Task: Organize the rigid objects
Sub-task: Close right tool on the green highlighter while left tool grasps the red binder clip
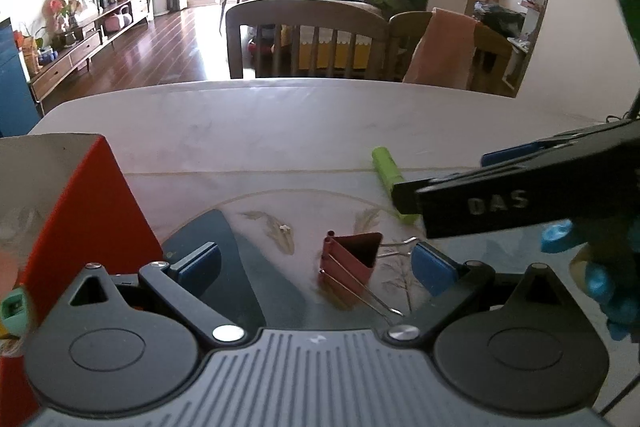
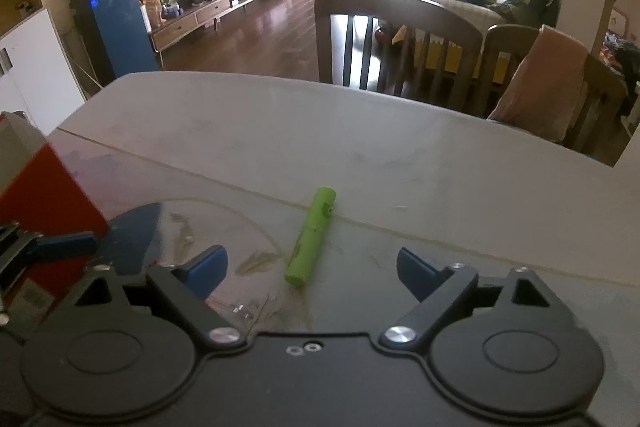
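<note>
**Both grippers lined up on their targets, nothing picked up yet**

So here's where things stand. The left gripper (image 1: 316, 261) has its blue-padded fingers spread wide, and the dark red metal binder clip (image 1: 350, 267) with its wire handles folded out sits right between them on the pale tabletop (image 1: 280, 131), closer to the right pad. The pads aren't touching it as far as I can tell, so no grip yet.

The right gripper (image 2: 312, 269) is also open with nothing in it. The lime green cylinder, looks like a battery or marker, (image 2: 311, 237) lies on the table just ahead of the gap between its fingers, pointing roughly away from the camera and slightly tilted to the right. In the left wrist view you can see the right gripper's black arm crossing over the near end of that same green cylinder.

There's a red and white box (image 1: 80, 211) off to the left, my guess is that's where stuff goes.

Step-wise this reads as the approach before grasping. Next up: drop a bit lower, centre the clip and cylinder between the pads, then squeeze. The cylinder could roll, so a square close matters.
</note>
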`<action>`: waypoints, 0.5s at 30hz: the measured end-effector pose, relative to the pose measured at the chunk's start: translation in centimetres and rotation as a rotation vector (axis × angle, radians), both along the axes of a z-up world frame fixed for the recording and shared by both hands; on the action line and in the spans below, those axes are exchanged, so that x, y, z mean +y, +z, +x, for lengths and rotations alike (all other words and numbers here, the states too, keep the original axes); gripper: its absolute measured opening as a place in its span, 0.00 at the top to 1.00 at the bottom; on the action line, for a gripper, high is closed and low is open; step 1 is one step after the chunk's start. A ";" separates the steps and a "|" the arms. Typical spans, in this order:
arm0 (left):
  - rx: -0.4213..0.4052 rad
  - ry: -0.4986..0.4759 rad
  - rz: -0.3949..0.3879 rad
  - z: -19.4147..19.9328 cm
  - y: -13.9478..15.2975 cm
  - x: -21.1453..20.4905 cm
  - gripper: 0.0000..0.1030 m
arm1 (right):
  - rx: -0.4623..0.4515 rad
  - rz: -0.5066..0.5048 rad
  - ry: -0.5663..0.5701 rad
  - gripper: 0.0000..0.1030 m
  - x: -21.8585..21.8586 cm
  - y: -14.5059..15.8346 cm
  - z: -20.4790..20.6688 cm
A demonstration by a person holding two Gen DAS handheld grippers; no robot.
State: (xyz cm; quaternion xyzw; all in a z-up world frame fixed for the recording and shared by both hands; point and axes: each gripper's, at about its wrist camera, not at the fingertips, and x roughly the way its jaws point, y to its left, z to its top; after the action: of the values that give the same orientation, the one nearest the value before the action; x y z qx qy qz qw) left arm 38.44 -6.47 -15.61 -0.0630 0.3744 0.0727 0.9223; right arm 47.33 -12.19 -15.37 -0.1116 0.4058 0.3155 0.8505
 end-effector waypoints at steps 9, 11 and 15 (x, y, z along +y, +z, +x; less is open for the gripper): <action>-0.022 -0.015 0.009 0.4 -1.2 -0.3 0.05 | 0.006 -0.026 0.009 0.30 1.6 -1.7 1.1; -0.019 -0.029 0.011 0.4 -1.4 -0.4 0.18 | 0.001 -0.028 0.014 0.36 1.8 -1.9 1.0; -0.015 -0.037 -0.004 0.4 -1.6 -0.3 0.34 | -0.005 -0.035 0.029 0.46 2.2 -2.0 0.9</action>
State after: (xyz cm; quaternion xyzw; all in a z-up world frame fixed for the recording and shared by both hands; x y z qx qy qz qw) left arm 38.86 -6.76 -17.25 -0.0584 0.3687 0.0546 0.9261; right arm 48.26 -9.99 -17.39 -0.1329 0.4073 0.3203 0.8449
